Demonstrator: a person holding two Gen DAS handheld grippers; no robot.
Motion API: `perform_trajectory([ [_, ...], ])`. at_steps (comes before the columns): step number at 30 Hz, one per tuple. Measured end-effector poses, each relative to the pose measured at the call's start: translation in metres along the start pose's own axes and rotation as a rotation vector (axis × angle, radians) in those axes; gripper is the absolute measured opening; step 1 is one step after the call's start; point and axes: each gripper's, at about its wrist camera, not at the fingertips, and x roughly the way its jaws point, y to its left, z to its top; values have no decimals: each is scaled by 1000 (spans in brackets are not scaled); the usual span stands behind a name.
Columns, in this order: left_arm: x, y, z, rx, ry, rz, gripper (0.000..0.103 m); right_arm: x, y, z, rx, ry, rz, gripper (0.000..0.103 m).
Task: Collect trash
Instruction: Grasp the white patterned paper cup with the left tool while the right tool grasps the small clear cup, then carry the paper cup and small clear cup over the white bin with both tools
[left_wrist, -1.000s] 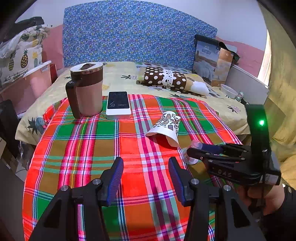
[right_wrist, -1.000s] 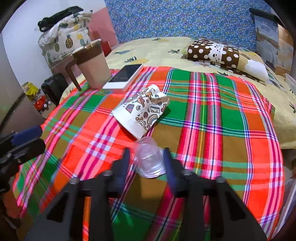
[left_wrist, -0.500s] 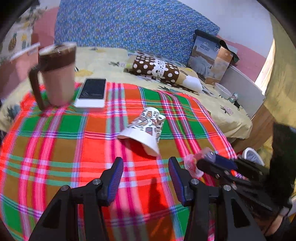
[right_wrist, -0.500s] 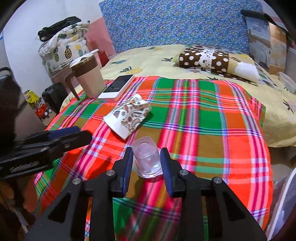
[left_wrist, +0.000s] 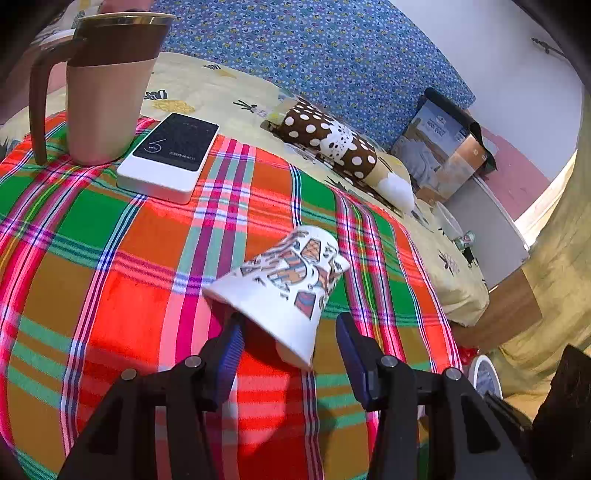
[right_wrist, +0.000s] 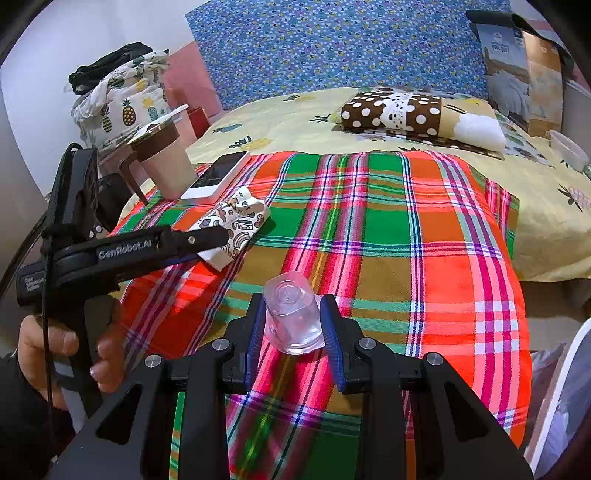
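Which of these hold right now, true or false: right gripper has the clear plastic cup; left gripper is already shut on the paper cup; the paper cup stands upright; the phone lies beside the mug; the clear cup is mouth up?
1. The right gripper is shut on the clear plastic cup. True.
2. The left gripper is shut on the paper cup. False: its fingers are open on either side of the cup's rim end.
3. The paper cup stands upright. False: it lies on its side on the plaid cloth.
4. The phone lies beside the mug. True.
5. The clear plastic cup is mouth up. False: its closed base faces up.
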Motion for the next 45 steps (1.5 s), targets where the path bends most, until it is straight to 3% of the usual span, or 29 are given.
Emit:
perform_trajectory([
  [3,4,-2,4,12,4,5,28,0,-2,-1,4,1,2,33],
  [7,3,-11,4,46,-5,3,17,-1,-3,-2,4,-3,0,33],
  [19,-50,-50,-24,179,-55,-15,17,-32,-10,-13,27,-46,-24,33],
  [24,-75,-64,-46,176,-64,-47,17,-53,-12,-23,38,-64,-33,33],
  [35,-113,-102,-98,233,-35,-93,17,-95,-15,-41,49,-123,-64,33],
  [45,-121,-136,-134,299,3,-155,17,-116,-21,-56,82,-151,-97,33],
])
